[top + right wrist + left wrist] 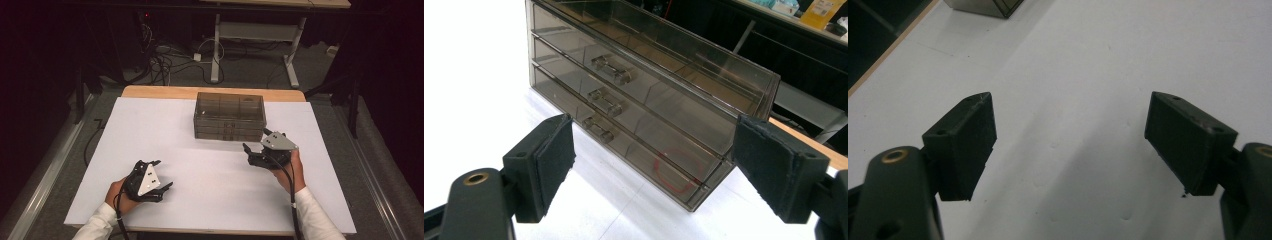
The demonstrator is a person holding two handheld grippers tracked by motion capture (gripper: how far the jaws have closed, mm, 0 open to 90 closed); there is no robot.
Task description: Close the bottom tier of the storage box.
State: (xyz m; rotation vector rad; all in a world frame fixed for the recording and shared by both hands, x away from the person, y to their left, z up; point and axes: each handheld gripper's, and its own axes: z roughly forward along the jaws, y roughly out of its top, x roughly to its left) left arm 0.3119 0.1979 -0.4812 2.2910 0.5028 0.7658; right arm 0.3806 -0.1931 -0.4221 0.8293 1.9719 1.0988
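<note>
A smoky clear drawer box (229, 116) with three stacked drawers stands at the back middle of the white sheet (150, 135). In the right gripper view the drawer box (644, 85) faces me, each drawer with a small clear handle (605, 102); a red ring (676, 170) lies inside the bottom drawer. My right gripper (256, 139) hovers open just in front of the box's right corner, nothing between its jaws (651, 155). My left gripper (163, 174) is open low over the sheet at the front left, empty (1070, 135). A corner of the drawer box (988, 6) shows far ahead of it.
The white sheet covers a wooden table (160, 91). Beyond the far edge lie floor cables (165, 62) and the legs of another table (216, 50). A metal rail (47, 165) runs along the left side.
</note>
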